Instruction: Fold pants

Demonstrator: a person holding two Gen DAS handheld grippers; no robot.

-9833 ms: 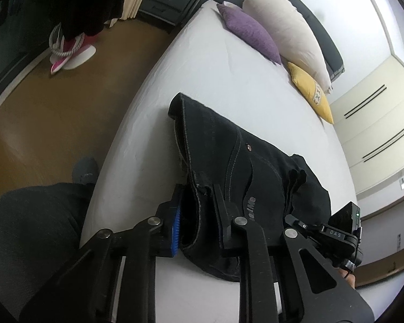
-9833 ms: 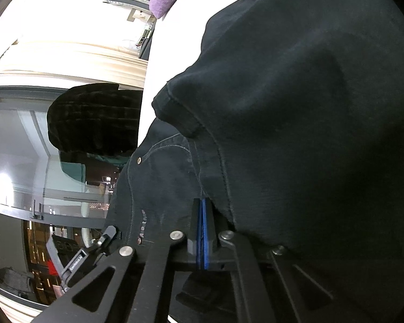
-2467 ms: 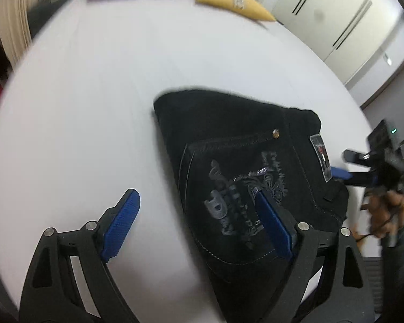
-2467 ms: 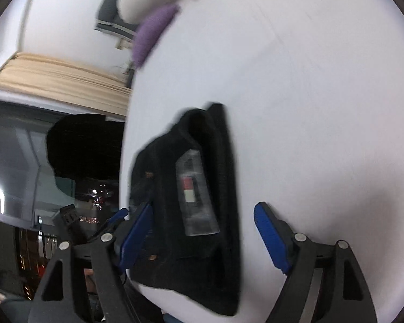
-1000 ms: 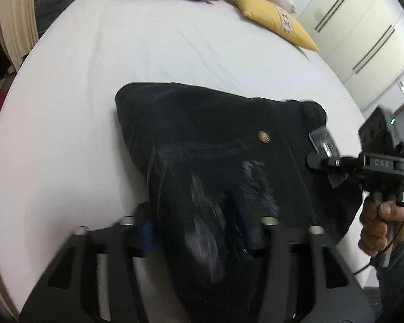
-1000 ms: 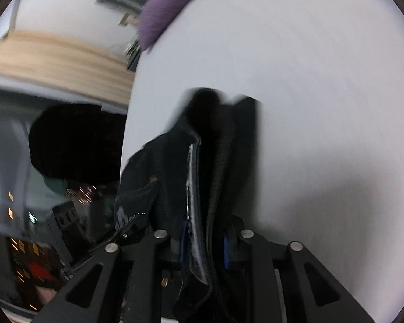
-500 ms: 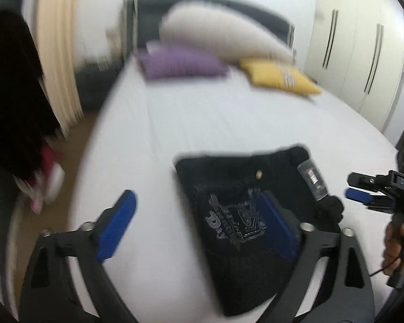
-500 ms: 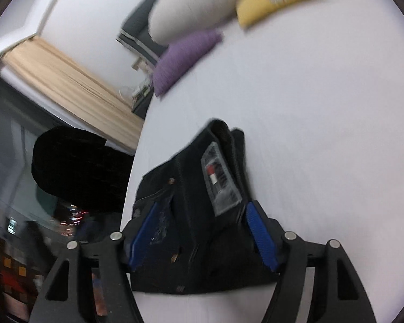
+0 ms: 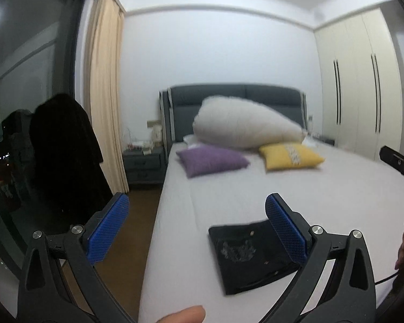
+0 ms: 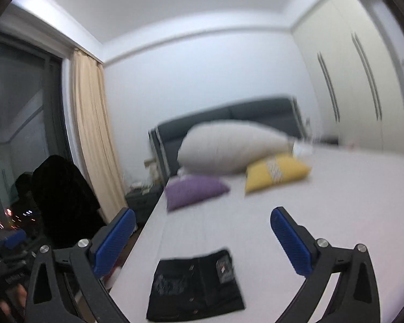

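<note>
Dim, even indoor light; the window (image 9: 27,80) was dark. Fisheye edges bent and vignetted; the right view was motion-blurred.

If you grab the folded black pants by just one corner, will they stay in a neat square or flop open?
Probably flop open. The black pants are soft cloth, layers stacked loosely on the bed, nothing pinning them. They look like thick denim, so likely heavyish, sagging from one corner. They shouldn't roll or slide much.

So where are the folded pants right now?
The folded pants lie flat near the foot of the bed, by its window-side edge, well short of the purple cushion; both wrist views show them below the open tongs, untouched.
</note>
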